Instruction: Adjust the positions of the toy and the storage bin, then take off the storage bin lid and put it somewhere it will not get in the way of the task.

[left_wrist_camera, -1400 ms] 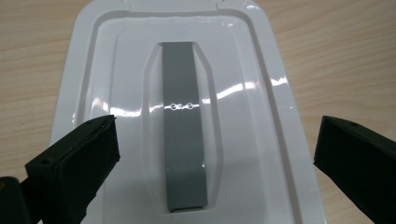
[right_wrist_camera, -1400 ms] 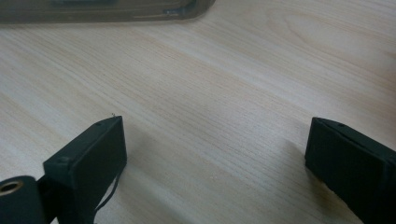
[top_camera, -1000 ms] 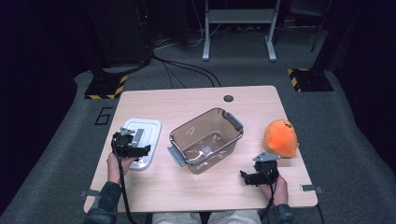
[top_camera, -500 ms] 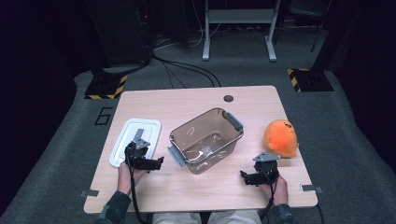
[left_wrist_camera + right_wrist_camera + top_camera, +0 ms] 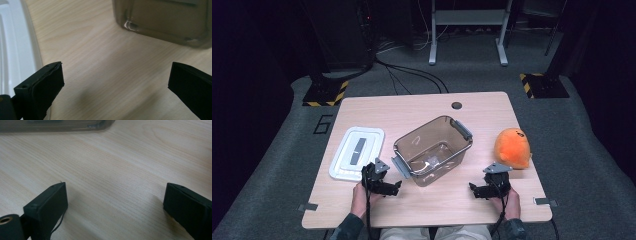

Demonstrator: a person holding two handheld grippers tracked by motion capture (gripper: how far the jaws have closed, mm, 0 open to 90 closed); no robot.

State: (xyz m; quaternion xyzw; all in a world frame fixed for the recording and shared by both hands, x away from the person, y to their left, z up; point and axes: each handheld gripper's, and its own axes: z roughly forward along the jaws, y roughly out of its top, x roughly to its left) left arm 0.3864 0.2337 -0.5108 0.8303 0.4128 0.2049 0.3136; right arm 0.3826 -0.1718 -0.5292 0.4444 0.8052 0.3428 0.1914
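The left tool (image 5: 393, 188) is resting low on the worktop (image 5: 422, 107) at about 7 o'clock, its jaws spread wide and pinching nothing. In the left gripper view, bare wood is lying between the jaws, with the white lid (image 5: 15, 50) at 9 o'clock and a corner of the container (image 5: 162, 22) at 1 o'clock. The right tool (image 5: 476, 189) is sitting at about 5 o'clock, jaws likewise spread and empty over bare wood.

The container (image 5: 433, 150) is standing upright at the centre of the worktop, between the two tools and apart from both. It is a rectangular tub of smoke-tinted clear plastic with rounded corners and a grey latch handle at each short end. It is judged light, stiff and smooth-walled, therefore slippery under a side pinch; the rim or a latch handle is offering the surer hold.

The white lid (image 5: 357, 152) is lying flat at 9 o'clock, just beside the left tool. It is thin, rigid plastic with a raised border and a grey centre strip; an edge grip is advised.

The orange plush toy (image 5: 512, 148) is lying at 3 o'clock, near the right tool. It is judged soft, light and compressible, tolerating a firm pinch across its body.
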